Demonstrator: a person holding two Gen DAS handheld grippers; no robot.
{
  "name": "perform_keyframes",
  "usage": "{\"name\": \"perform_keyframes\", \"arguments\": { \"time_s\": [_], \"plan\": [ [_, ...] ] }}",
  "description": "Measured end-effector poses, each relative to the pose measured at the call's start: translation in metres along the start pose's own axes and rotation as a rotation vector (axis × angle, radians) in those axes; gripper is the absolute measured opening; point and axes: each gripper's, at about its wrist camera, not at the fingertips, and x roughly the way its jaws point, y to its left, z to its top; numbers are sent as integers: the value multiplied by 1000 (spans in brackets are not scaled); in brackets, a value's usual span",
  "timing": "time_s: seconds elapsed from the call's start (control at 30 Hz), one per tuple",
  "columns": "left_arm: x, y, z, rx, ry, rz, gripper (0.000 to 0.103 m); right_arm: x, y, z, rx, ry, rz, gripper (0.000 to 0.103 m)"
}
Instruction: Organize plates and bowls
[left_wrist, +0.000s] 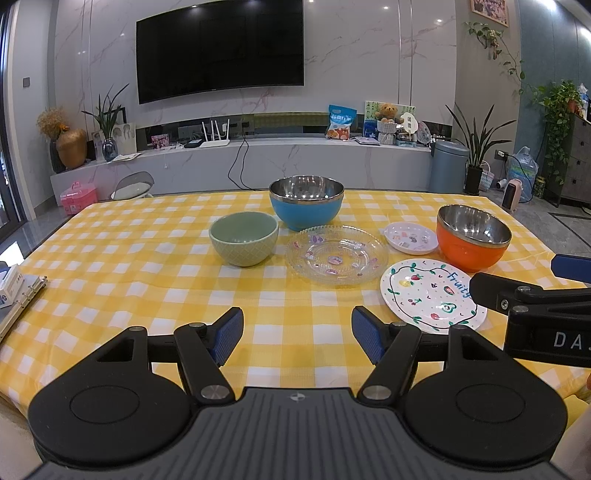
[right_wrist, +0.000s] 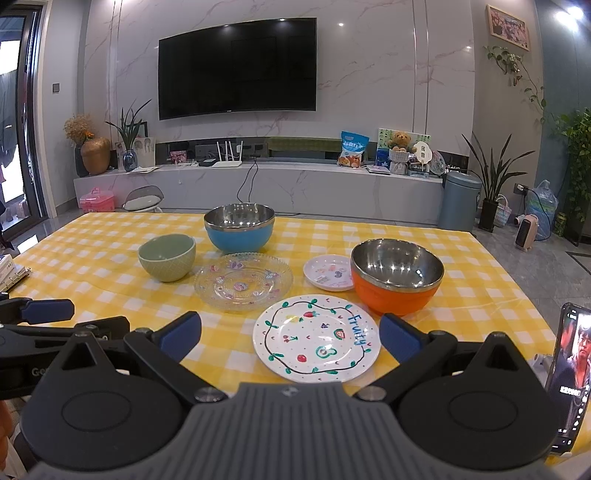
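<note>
Hovering low over the yellow checked tablecloth (left_wrist: 147, 280), both the left gripper (left_wrist: 297, 334) and right gripper (right_wrist: 290, 334) are held apart and empty. The Fruity plate (right_wrist: 316, 338), lying flat just beside the orange bowl (right_wrist: 397, 280), could be pushed away if pinched shallowly.

- Yellow-and-white checked cloth on the worktop (left_wrist: 147, 280)
- Pale green ceramic bowl (left_wrist: 243, 238), textured outside
- Blue steel-lined bowl (left_wrist: 306, 201)
- Orange steel-lined bowl (left_wrist: 472, 236)
- Clear glass plate (left_wrist: 338, 254), pink motifs
- White round plate (right_wrist: 316, 338), painted fruit, blue "Fruity"
</note>
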Motion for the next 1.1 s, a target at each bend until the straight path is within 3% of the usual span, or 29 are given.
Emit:
{"name": "perform_keyframes", "arguments": {
  "time_s": [1.1],
  "plan": [
    [2,-3,-6,-6,14,-10,79,2,-2,-2,1,28,-4,100]
  ]
}}
